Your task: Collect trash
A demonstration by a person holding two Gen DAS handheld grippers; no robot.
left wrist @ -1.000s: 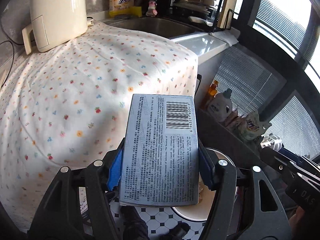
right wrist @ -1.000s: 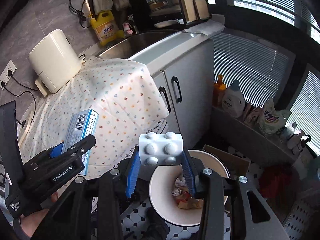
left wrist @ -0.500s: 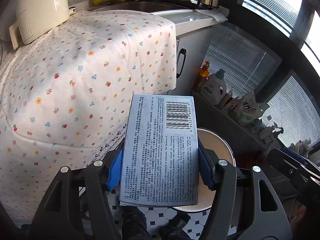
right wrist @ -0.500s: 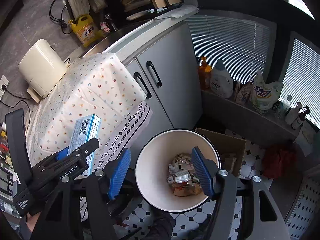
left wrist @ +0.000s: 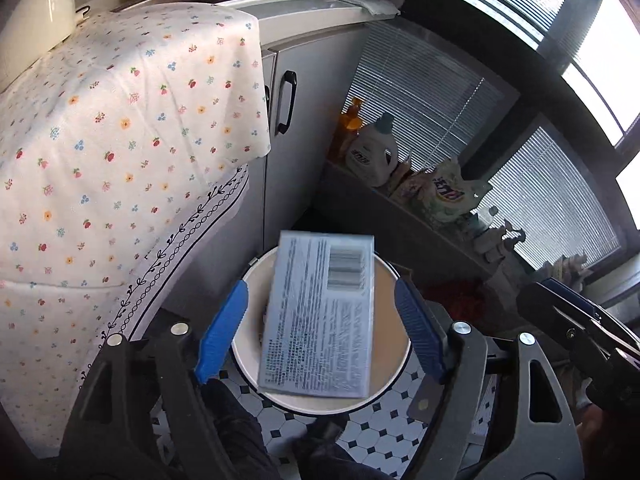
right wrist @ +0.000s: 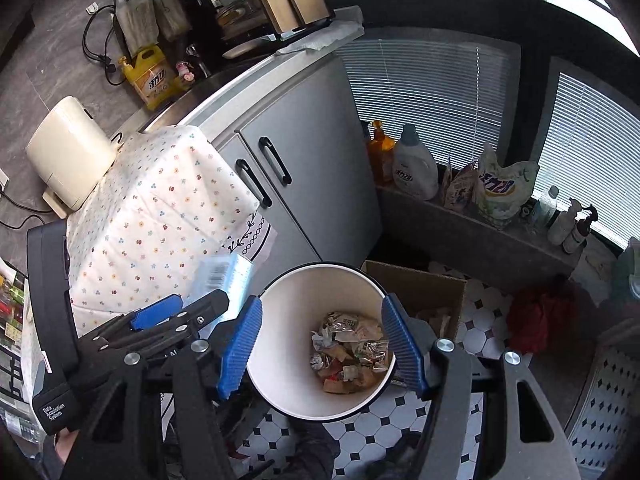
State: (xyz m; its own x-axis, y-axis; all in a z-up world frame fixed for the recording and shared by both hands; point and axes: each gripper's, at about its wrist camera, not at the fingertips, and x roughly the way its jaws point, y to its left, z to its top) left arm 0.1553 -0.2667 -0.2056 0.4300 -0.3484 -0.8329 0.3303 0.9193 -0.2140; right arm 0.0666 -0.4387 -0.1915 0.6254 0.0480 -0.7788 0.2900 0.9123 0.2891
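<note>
A flat blue-grey box with a barcode [left wrist: 320, 316] hangs loose and blurred in the air between my left gripper's [left wrist: 322, 332] spread jaws, above the white trash bin [left wrist: 394, 380] on the floor. The box also shows in the right wrist view [right wrist: 224, 276], left of the bin [right wrist: 280, 344]. Crumpled wrappers [right wrist: 352, 348] lie in the bin. My right gripper [right wrist: 320, 348] is open and empty over the bin. The left gripper [right wrist: 172, 316] sits at the lower left of that view.
A flowered cloth [left wrist: 120, 140] covers the counter at left. Grey cabinet doors [right wrist: 304, 184] stand behind the bin. A cardboard box [right wrist: 424, 292] sits beside the bin. Detergent bottles [right wrist: 412, 164] line a low ledge under the blinds. The floor is black-and-white tile [right wrist: 400, 432].
My left gripper has opened and let go of the box, which now drops toward the bin. Earlier my right gripper opened and released a white toy brick. Both grippers moved over the bin.
</note>
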